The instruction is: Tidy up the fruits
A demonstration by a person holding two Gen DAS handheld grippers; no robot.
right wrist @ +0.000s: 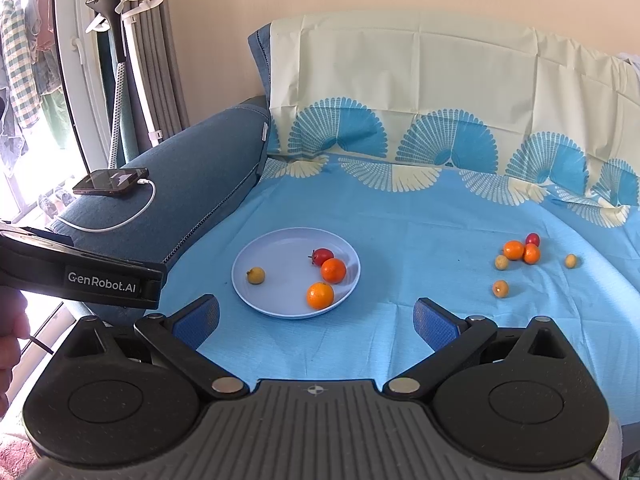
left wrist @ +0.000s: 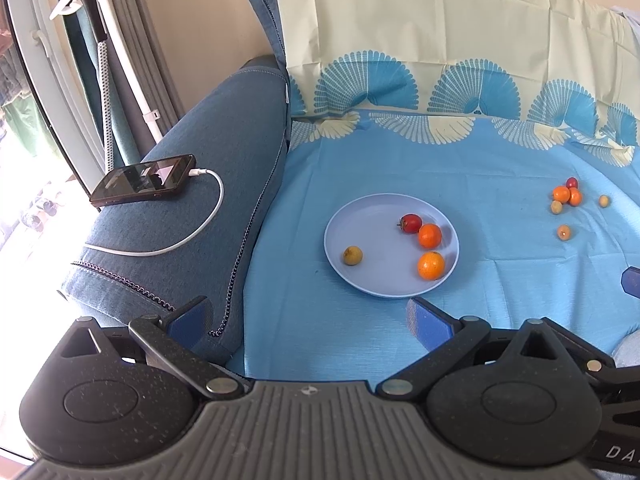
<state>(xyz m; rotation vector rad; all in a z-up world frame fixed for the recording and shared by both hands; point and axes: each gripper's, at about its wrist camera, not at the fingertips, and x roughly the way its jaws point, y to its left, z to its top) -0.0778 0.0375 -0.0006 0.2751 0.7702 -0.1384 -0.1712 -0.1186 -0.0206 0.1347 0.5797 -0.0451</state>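
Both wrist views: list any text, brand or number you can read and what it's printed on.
"GenRobot.AI": white lettering on the black side of the left gripper's body, seen in the right wrist view.
"DA": cut-off white letters on black casing at the lower right edge of the left wrist view; the rest is out of frame.
Phone screen: lit, but nothing legible.

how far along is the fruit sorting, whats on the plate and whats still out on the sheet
Partly done. The plate holds four fruits: a red one, two oranges and a yellowish one. Nothing is in hand: the left gripper and right gripper are both open and empty. Six fruits remain in a loose group on the blue sheet.
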